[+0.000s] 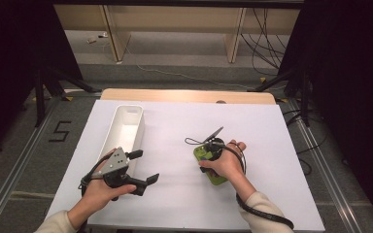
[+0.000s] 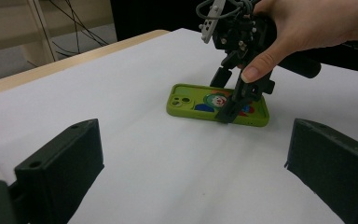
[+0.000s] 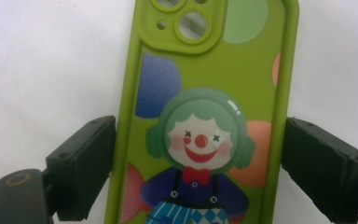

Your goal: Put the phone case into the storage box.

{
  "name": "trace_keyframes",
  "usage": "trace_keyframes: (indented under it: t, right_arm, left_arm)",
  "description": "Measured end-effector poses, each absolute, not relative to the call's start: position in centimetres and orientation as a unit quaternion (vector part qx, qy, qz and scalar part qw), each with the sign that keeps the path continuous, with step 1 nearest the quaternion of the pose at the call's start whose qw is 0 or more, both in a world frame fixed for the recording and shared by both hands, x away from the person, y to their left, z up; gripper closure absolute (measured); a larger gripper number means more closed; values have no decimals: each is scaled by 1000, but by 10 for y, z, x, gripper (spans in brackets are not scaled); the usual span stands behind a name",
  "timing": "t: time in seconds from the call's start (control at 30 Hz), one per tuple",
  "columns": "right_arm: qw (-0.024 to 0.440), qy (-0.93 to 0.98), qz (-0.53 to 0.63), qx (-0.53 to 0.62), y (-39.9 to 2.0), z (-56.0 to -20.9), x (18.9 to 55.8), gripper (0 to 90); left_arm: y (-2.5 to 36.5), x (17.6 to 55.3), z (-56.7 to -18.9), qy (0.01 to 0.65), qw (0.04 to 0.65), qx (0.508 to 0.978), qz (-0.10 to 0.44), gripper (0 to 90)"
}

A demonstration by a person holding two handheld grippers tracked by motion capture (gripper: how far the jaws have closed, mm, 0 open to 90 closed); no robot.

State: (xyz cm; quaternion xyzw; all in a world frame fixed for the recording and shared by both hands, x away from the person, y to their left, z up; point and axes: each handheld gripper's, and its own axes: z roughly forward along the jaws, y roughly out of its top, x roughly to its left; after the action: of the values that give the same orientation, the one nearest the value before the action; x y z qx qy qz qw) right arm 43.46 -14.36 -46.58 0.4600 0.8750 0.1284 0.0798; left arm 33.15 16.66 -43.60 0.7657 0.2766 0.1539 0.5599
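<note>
A green phone case (image 1: 218,179) with a clown picture (image 3: 198,140) lies flat on the white table sheet (image 1: 175,121), right of centre. My right gripper (image 1: 209,156) comes down on it from above, one jaw against each long edge (image 3: 198,172). The left gripper view shows the same hold, the case (image 2: 191,105) resting on the sheet under the right gripper (image 2: 223,100). My left gripper (image 1: 144,166) is held low at the front left with its jaws wide apart (image 2: 193,172) and nothing between them, facing the case.
A long white bin (image 1: 128,108) stands along the left side of the sheet, just behind my left gripper. The table's wooden far edge (image 1: 184,95) shows past the sheet. Cables run across the floor beyond.
</note>
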Motion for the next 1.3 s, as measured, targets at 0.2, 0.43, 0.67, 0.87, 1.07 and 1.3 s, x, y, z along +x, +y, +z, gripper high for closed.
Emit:
trace_keyframes:
  t: [0.2,0.43,0.67,0.87,1.07,1.3]
  right_arm:
    - [81,875,127,460,-143,-467,435,132]
    - [81,874,127,462,-143,-467,435,131]
    - [80,872,126,466,-143,-467,435,134]
    - [80,870,128,470,-144,-468,434,137]
    - [80,869,127,471,-143,-468,434,139]
    - [81,868,126,474,-143,-467,434,142]
  left_arm:
    - [167,331,-436,276,560,766,153,29]
    - [167,332,-436,275,560,766,154,30]
    - [166,332,-436,275,560,767,153,31]
    - [167,332,-436,275,559,767,153,32]
    - [166,331,-436,276,559,767,152,32]
    - [166,331,-437,276,559,767,152,33]
